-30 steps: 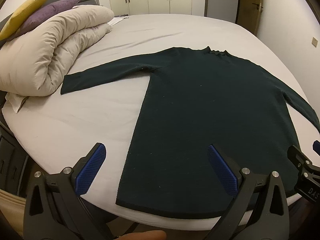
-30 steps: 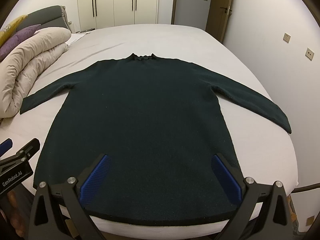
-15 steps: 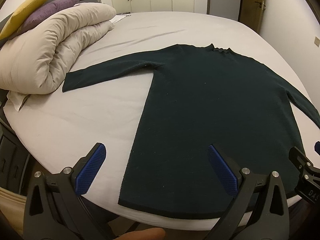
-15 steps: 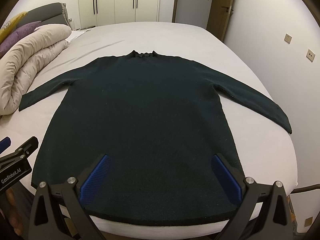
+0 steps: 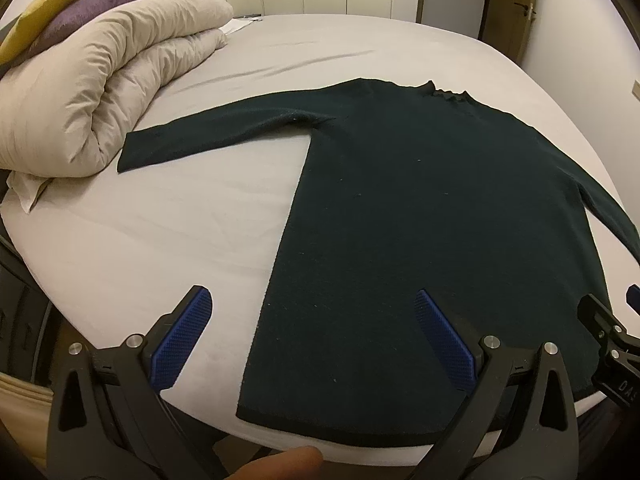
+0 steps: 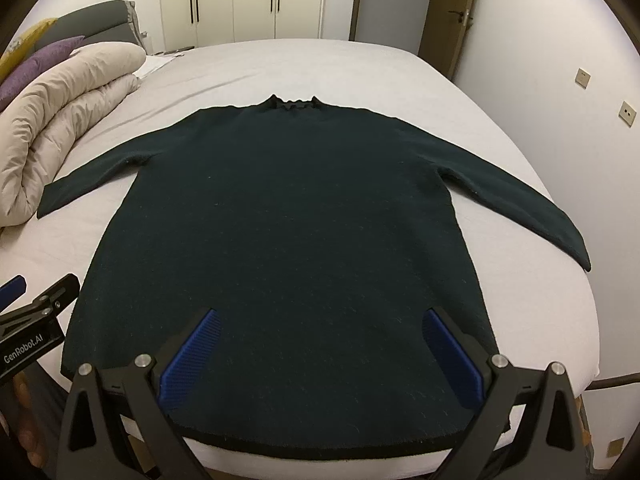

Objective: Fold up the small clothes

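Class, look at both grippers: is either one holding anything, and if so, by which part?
Nothing is held. The left gripper and right gripper are both open above the hem of the sweater, which lies flat on the bed.

"GenRobot.AI" on the left tool (image 6: 24, 300); partial "DAS" on the right tool (image 5: 616, 344).

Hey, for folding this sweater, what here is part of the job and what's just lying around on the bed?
Part of the job:
dark green sweater, spread flat
left tongs, open
right tongs, open

Lying about:
rolled beige duvet
purple pillow
yellow pillow
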A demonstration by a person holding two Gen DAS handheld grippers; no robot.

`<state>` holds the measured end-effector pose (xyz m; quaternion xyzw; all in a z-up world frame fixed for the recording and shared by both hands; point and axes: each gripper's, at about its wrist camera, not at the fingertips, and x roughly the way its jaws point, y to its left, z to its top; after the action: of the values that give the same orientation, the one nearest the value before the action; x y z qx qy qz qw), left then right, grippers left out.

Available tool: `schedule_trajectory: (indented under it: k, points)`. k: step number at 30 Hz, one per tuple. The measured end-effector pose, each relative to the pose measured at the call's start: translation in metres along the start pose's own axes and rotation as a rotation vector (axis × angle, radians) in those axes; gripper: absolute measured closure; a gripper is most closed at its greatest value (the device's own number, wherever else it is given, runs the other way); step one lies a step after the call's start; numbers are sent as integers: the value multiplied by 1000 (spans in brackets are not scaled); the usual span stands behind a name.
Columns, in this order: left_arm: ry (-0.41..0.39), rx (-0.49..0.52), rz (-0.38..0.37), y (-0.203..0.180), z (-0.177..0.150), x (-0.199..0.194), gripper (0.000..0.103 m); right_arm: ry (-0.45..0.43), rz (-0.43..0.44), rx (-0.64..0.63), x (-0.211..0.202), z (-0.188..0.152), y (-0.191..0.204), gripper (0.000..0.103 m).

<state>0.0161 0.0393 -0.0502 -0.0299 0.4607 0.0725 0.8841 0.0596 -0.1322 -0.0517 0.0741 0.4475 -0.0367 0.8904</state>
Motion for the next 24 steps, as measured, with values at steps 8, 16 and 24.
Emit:
schedule_trajectory:
  k: [8,16,24]
  points:
    - [48,-117,-162,38,10,27,0,-7,60,-8,13,13,8,0]
    - [-20,-381,-483,126,37,64,0,-107,329,14,16,42,26,0]
    - [-33,-928,-643,276,74,147,0,-105,497,92,38,71,40,1]
